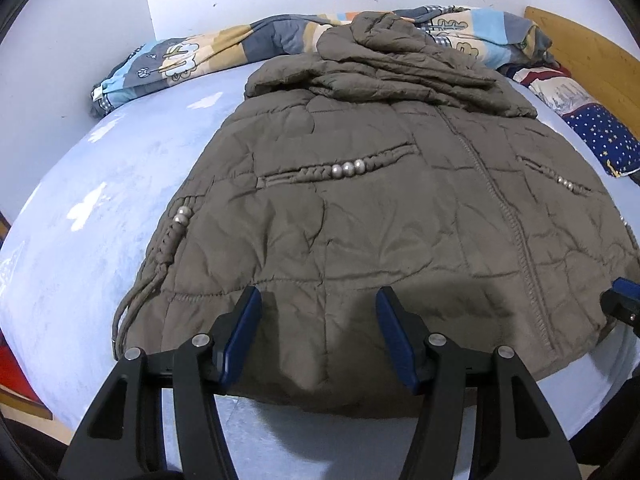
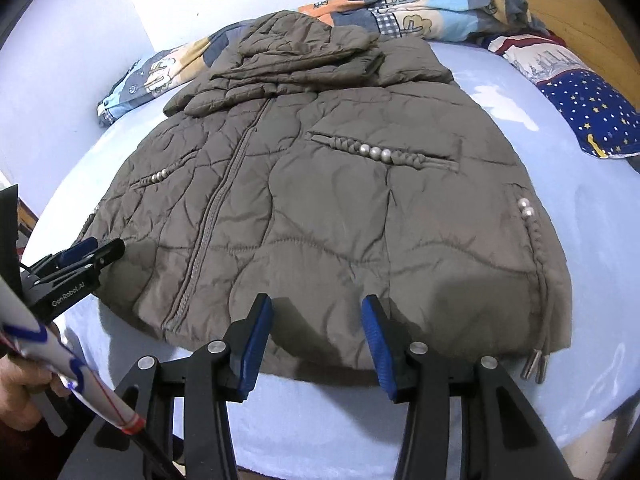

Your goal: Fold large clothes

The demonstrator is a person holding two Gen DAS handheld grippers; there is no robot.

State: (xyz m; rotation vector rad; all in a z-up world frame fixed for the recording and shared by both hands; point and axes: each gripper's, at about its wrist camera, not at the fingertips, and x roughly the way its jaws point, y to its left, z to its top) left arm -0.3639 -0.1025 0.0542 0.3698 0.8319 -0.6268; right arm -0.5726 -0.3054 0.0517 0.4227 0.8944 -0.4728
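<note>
A brown quilted jacket (image 1: 360, 208) lies spread front up on the light blue bed, zip closed, sleeves and hood folded in at the far end. It also shows in the right wrist view (image 2: 320, 208). My left gripper (image 1: 318, 300) is open and empty, hovering over the jacket's near hem on its left half. My right gripper (image 2: 316, 308) is open and empty, over the near hem on its right half. The right gripper's tip shows at the right edge of the left wrist view (image 1: 624, 296); the left gripper shows at the left of the right wrist view (image 2: 80, 264).
A patterned quilt (image 1: 192, 60) is bunched along the far wall. A star-print pillow (image 2: 592, 112) lies at the right by the wooden headboard (image 1: 592, 52). Drawstring ends (image 2: 534, 364) hang at the jacket's right hem. Bare blue sheet (image 1: 80, 220) lies to the left.
</note>
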